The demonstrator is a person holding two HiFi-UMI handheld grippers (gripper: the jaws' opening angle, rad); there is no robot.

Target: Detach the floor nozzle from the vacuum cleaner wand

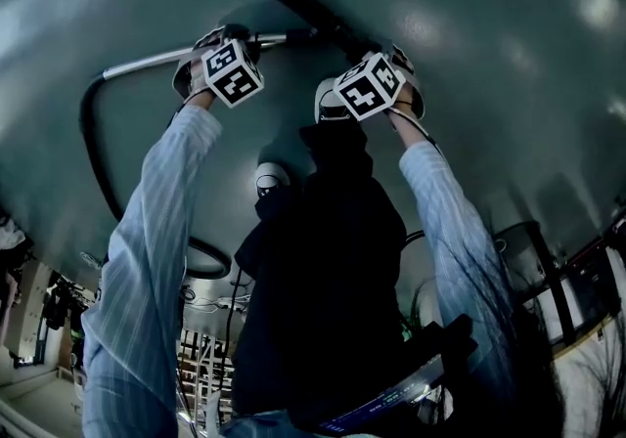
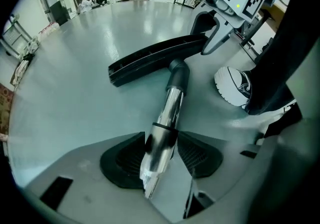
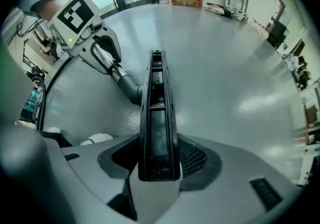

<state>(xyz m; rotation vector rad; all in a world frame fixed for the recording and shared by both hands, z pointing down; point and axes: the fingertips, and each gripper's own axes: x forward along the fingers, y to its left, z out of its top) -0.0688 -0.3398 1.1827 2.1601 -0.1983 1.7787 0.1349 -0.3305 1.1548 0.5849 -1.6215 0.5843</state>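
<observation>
The black floor nozzle (image 1: 311,6) lies on the grey floor, joined by a dark elbow (image 2: 178,72) to the chrome wand (image 1: 147,62). My left gripper (image 2: 161,153) points down over the wand (image 2: 170,108), which runs between its pads; the jaws stand wide and I see no squeeze. My right gripper (image 3: 159,160) straddles one end of the nozzle (image 3: 157,113), pads against both long sides. In the head view the left gripper (image 1: 220,43) and right gripper (image 1: 380,63) sit side by side, their tips hidden under the marker cubes.
A black hose (image 1: 93,153) curves from the wand's far end back toward the person. A white shoe (image 2: 235,85) stands close to the elbow. Carts, boxes and desks line the room's edges, far from the nozzle.
</observation>
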